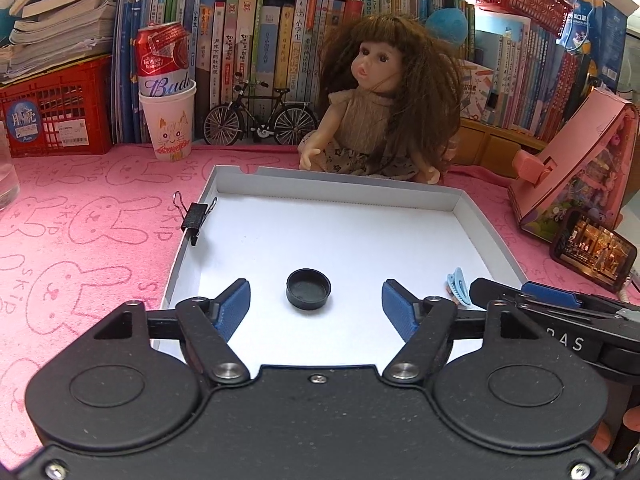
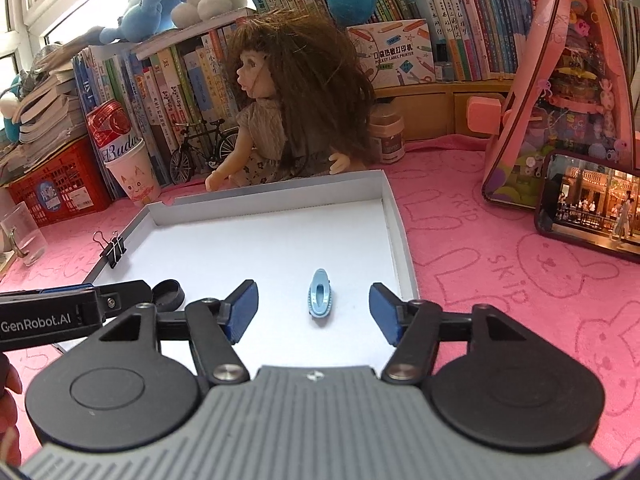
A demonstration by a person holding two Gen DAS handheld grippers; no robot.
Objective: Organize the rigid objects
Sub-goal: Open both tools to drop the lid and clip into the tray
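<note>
A shallow white box tray (image 1: 340, 192) (image 2: 394, 216) lies on the pink cloth. A black round cap (image 1: 308, 289) (image 2: 170, 293) lies in it, between and just ahead of my open left gripper (image 1: 316, 308). A light blue hair clip (image 2: 320, 297) (image 1: 458, 285) lies in the tray, between the open, empty fingers of my right gripper (image 2: 314, 308). A black binder clip (image 1: 196, 218) (image 2: 113, 249) is clamped on the tray's left wall. The right gripper's side shows at the right of the left wrist view.
A doll (image 1: 384, 100) (image 2: 288, 104) sits behind the tray. A paper cup holding a red can (image 1: 168, 120), a model bicycle (image 1: 260, 116), a red crate (image 1: 52, 116) and books stand at the back. A pink toy house (image 2: 560, 92) and a phone (image 2: 592, 204) stand right.
</note>
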